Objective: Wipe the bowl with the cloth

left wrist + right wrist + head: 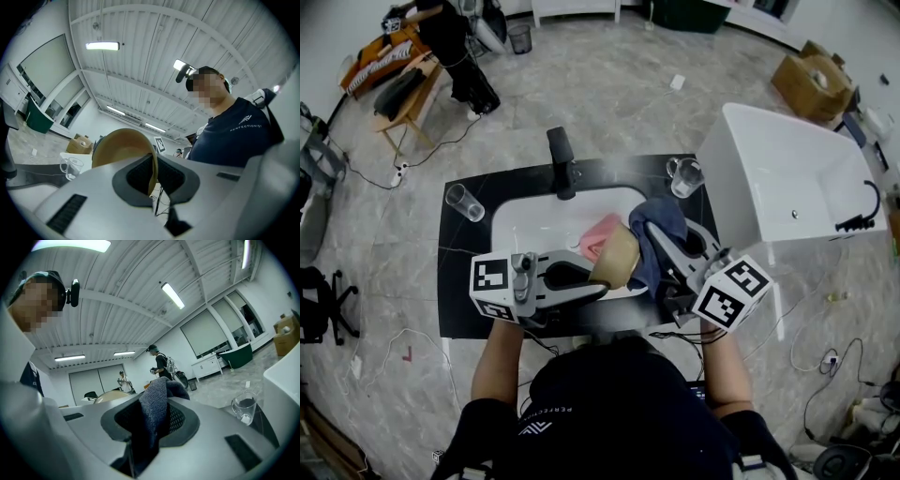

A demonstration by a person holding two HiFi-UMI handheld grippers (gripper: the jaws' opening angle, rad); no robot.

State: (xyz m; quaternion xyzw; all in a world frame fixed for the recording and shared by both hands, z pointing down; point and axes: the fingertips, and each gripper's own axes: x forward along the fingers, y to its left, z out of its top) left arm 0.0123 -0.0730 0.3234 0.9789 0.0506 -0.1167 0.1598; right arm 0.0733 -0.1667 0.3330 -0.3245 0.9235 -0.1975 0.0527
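Left hand-held gripper [154, 176] clamps the bowl [123, 147] by its rim, cloth [661, 225] alongside.

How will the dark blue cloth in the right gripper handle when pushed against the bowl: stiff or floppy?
Probably floppy: the cloth bunches and folds where the right gripper pinches it, and its free end curls over limply. Its nubby weave suggests it should grip the bowl rather than slide, though that is a guess from texture alone.
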